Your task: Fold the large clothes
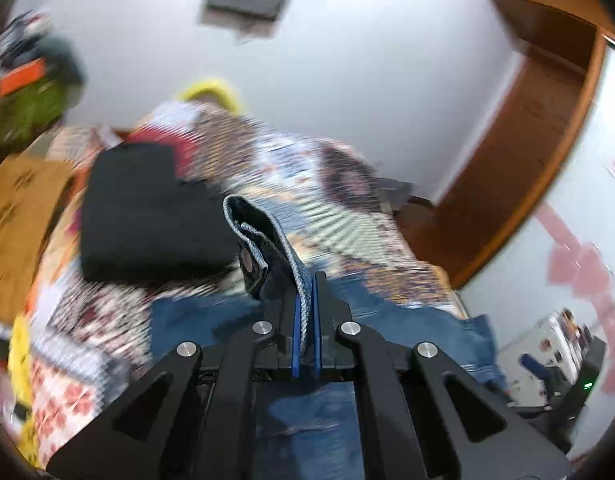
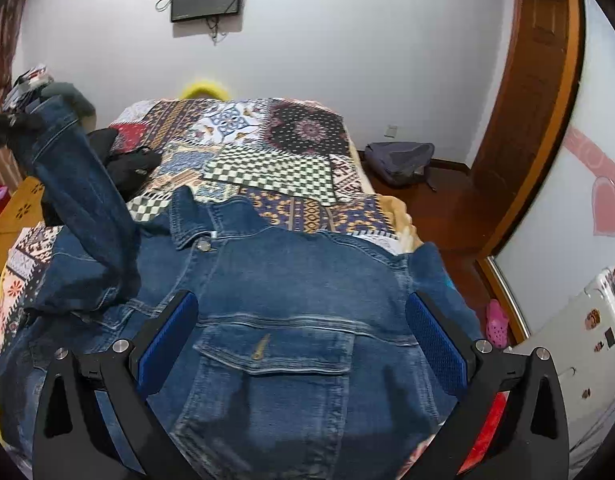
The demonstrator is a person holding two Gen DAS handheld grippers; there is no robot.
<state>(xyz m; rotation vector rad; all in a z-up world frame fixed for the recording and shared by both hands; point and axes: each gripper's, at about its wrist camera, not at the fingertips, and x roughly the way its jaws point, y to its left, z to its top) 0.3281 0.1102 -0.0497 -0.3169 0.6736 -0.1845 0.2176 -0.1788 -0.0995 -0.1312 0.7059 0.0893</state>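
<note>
Left wrist view: the left hand-held gripper [image 1: 306, 312] is pressed together on a denim sleeve cuff [image 1: 263, 240], whose snap button faces the camera; the cuff stands up out of the jaws, with the background heavily blurred. Right wrist view: the denim jacket [image 2: 283, 292] lies spread on the patchwork bed cover [image 2: 267, 168], collar away from the camera, chest pocket [image 2: 273, 346] directly below the right hand-held gripper [image 2: 301, 332], which is spread wide and holds nothing. The sleeve [image 2: 81, 196] rises at far left, its long axis slanting up and away from the jacket body. Judgement: the left hand controls the sleeve, which must cross rightward over the body. Only this view shows the jacket's full layout; only the left confirms the pinch.
</note>
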